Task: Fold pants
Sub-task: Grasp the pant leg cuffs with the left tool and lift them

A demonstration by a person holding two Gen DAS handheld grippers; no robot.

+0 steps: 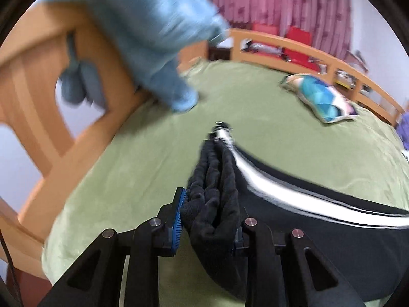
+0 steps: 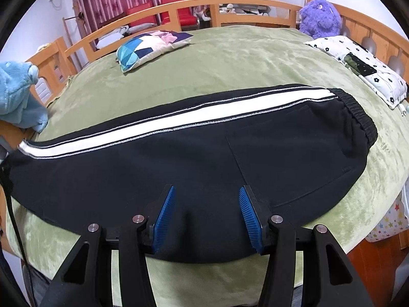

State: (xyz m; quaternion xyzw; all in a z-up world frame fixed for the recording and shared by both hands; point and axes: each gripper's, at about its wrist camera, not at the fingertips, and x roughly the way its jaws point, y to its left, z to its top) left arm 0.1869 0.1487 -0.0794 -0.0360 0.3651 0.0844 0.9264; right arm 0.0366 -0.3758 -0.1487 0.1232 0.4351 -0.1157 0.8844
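Observation:
Black pants (image 2: 204, 158) with a white side stripe lie lengthwise across a green bedspread (image 2: 230, 61), waistband at the right, leg ends at the left. My left gripper (image 1: 208, 220) is shut on the bunched black cuff end of the pants (image 1: 214, 179), which is lifted off the bed; the view is blurred. My right gripper (image 2: 207, 212) is open, its blue pads (image 2: 163, 217) straddling the near edge of the pants around mid-length, just above the fabric.
A patchwork cushion (image 2: 150, 46) lies at the back of the bed. A purple plush toy (image 2: 319, 18) and a flowered pillow (image 2: 363, 69) are at the right. A blue fleece (image 1: 153, 38) hangs over the wooden bed frame (image 1: 51, 102) at the left.

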